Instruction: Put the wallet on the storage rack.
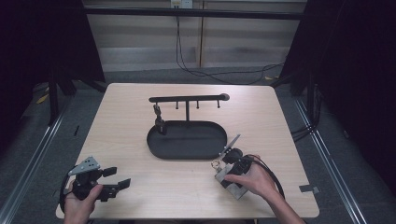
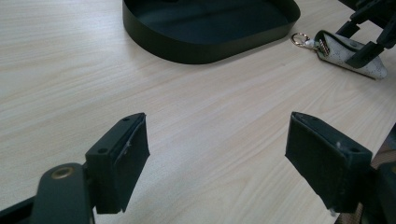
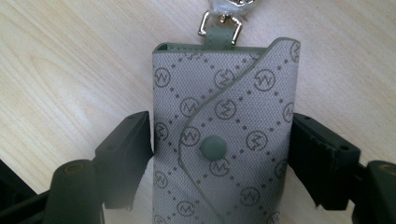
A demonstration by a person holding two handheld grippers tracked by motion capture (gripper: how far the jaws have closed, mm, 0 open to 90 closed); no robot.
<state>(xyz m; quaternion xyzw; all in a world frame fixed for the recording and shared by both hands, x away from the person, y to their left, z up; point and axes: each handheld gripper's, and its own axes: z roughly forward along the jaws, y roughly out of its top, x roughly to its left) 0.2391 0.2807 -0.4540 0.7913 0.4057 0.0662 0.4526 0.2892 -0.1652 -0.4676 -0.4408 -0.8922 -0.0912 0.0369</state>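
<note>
A grey-green key pouch [image 3: 224, 135] with a printed pattern, a snap button and a gold ring [image 1: 215, 164] lies on the table just in front of the black oval tray [image 1: 159, 149]. My right gripper [image 3: 219, 140] comes down on it from above, with its jaws against both long sides of the pouch [image 1: 227, 181]. In the left gripper view the pouch [image 2: 348, 51] sits at the upper right between those jaws. My left gripper [image 1: 114, 179] rests open near the table's front left corner, its jaws [image 2: 217, 130] wide apart over bare wood.
A T-shaped black rack [image 1: 188, 99] with several hooks rises from the tray's back. A small dark item [image 1: 158, 114] hangs from its leftmost hook. Bare light wood lies between the two grippers. Cables run along the floor behind the table.
</note>
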